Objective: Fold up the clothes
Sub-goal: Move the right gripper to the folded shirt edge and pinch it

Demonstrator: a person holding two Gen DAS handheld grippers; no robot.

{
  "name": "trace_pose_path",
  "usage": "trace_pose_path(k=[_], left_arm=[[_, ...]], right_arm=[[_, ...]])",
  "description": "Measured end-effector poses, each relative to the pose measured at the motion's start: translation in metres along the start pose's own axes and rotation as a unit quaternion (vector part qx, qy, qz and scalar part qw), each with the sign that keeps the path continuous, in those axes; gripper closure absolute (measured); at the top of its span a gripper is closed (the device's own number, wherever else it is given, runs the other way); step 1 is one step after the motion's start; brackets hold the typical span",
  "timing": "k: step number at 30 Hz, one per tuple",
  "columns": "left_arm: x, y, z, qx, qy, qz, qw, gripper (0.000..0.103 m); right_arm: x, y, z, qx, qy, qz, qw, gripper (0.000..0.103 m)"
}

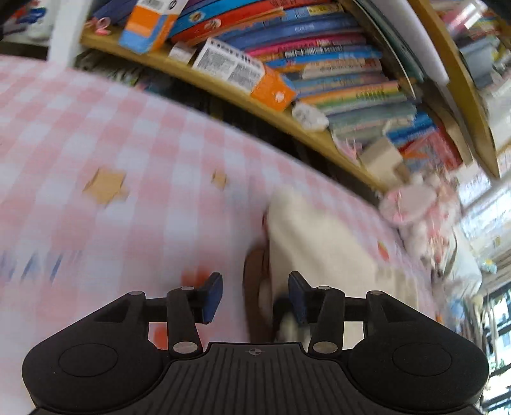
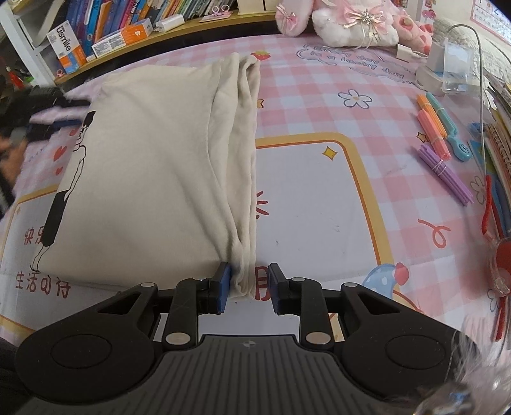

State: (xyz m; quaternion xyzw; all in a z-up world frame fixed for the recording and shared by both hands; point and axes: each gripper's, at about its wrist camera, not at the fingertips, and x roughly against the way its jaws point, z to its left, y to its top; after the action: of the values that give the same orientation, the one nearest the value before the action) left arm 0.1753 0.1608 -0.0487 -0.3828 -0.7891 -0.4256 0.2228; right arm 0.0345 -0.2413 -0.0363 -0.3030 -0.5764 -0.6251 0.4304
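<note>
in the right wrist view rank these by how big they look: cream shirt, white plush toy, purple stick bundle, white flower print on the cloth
1. cream shirt, by far the largest
2. white plush toy, though it lies farther from the camera
3. purple stick bundle
4. white flower print, close to the bundle in looks, so that order is unsure

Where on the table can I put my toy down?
The white panel inside the yellow border, right of the cream shirt, is bare. The checks between the shirt and the shelf look bare too. It's crowded by the bundled sticks and plush toys.
</note>
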Motion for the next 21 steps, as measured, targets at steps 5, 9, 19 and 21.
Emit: trace_pose_path(k=[5,9,19,21], left_arm=[[0.032,-0.046,-0.009,-0.012,0.012,0.006,0.9998,0.057],[0.045,-0.072,-0.026,-0.026,0.031,0.012,0.9991,0.057],[0.06,-0.116,-0.055,-0.028,0.059,0.018,0.9977,0.063],[0.06,-0.121,-0.059,-0.024,0.058,0.016,0.9979,0.063]], right_arm=[[0.001,-0.002,-0.002,-0.003,0.008,-0.007,1.0,0.078],[0.002,0.001,-0.008,-0.016,0.021,-0.005,1.0,0.072],[-0.003,0.018,-0.025,-0.044,0.079,0.003,0.996,0.071],[-0.006,0.018,-0.025,-0.04,0.083,0.01,0.996,0.071]])
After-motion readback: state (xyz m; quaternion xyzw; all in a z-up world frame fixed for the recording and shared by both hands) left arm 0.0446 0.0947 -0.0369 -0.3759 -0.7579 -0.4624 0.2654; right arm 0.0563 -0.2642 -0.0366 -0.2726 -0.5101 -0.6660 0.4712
